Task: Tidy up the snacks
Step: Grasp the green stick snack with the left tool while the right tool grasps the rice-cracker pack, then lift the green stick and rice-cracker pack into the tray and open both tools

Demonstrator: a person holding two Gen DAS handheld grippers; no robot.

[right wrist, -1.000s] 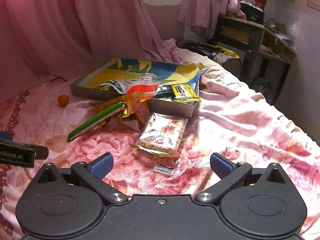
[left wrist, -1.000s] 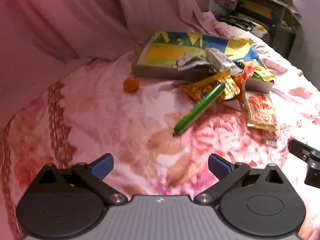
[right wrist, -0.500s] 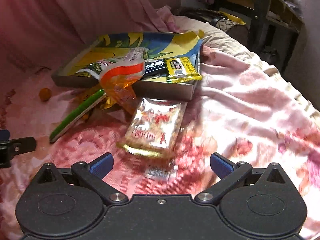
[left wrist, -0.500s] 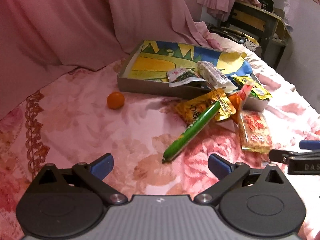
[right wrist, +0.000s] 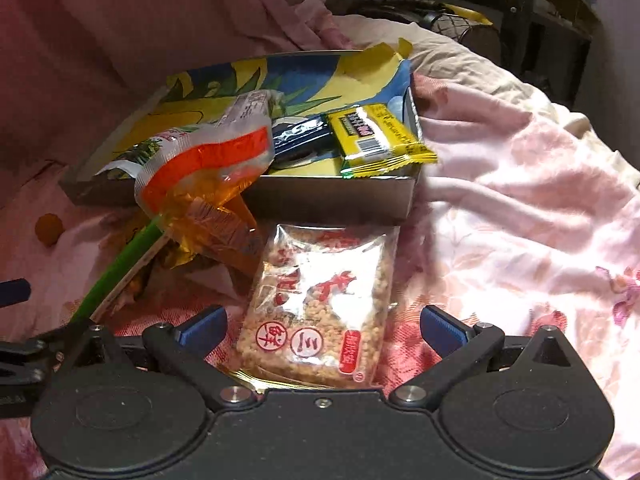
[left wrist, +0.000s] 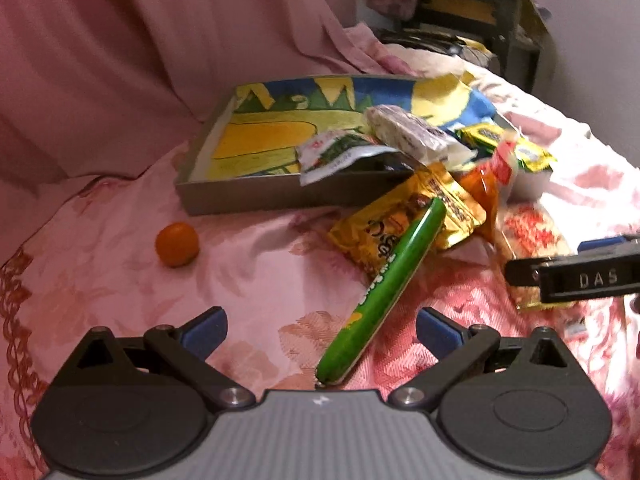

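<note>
Both tools have closed in: the right tool (right wrist: 322,324) now straddles the rice-cracker packet (right wrist: 320,304) on the bed, wide open, empty; the left tool (left wrist: 320,326), likewise, nears the green stick (left wrist: 384,288). Slippery film could slide free.

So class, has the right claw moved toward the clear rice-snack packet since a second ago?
Yes. The right claw has come forward and down: the rice-snack packet beside the tray now sits between its open jaws.

Looks like someone's bedroom at home. There's a bed with a pink floral bedspread (left wrist: 260,264), pink curtains (left wrist: 160,48) behind, and a cluttered dark desk (left wrist: 480,4) nearby.
</note>
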